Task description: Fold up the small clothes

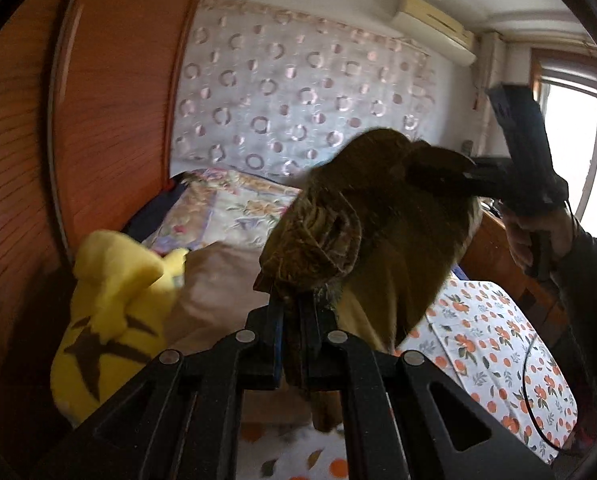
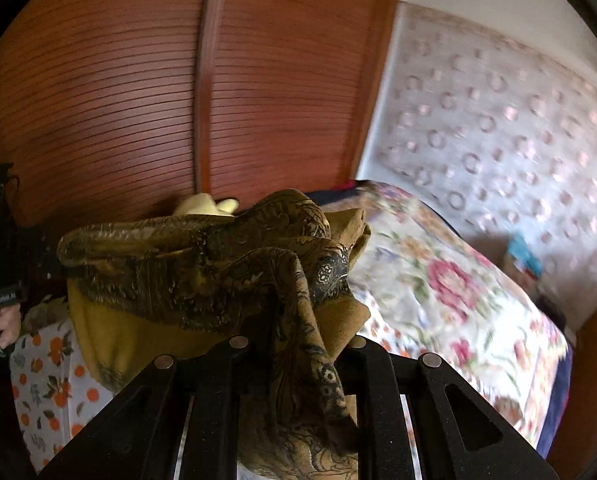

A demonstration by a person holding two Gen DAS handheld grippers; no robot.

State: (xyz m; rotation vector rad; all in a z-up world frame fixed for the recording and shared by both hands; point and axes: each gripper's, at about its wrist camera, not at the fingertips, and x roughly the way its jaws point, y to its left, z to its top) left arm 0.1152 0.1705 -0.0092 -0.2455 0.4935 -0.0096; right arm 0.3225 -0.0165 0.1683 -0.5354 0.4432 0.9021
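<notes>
Left gripper (image 1: 294, 308), seen from its own wrist camera, has its two black fingers pinched nearly together on a bunched edge of an olive-brown patterned garment (image 1: 362, 232), which hangs lifted above the bed rather than lying on it. The cloth stretches up and to the right, where the right gripper (image 1: 464, 178) clamps its far end; a hand (image 1: 538, 236) in a dark sleeve grips that tool's handle near the bright window (image 1: 578, 140). Below the garment lies a white sheet printed with oranges (image 1: 494, 360), and to the left sits a yellow plush toy (image 1: 110, 316) with a dark star mark, beside a tan pillow (image 1: 218, 280) and a floral quilt (image 1: 234, 208). A wooden slatted wardrobe (image 1: 110, 100) stands on the left, a circle-patterned curtain (image 1: 298, 92) behind the bed, and an air conditioner (image 1: 430, 24) high on the wall. From the right wrist camera, the right gripper (image 2: 298, 344) is likewise closed down on the garment (image 2: 202, 264), whose paisley-printed folds heap over and between its fingers and hide the tips. The fabric runs left toward the other tool, partly visible at the frame edge with fingers of the left hand (image 2: 6, 326) beneath it. The orange-print sheet (image 2: 50, 380) shows lower left, the floral quilt (image 2: 438, 292) to the right, the wardrobe (image 2: 178, 100) behind, and the curtain (image 2: 498, 120) blurred on the right.
</notes>
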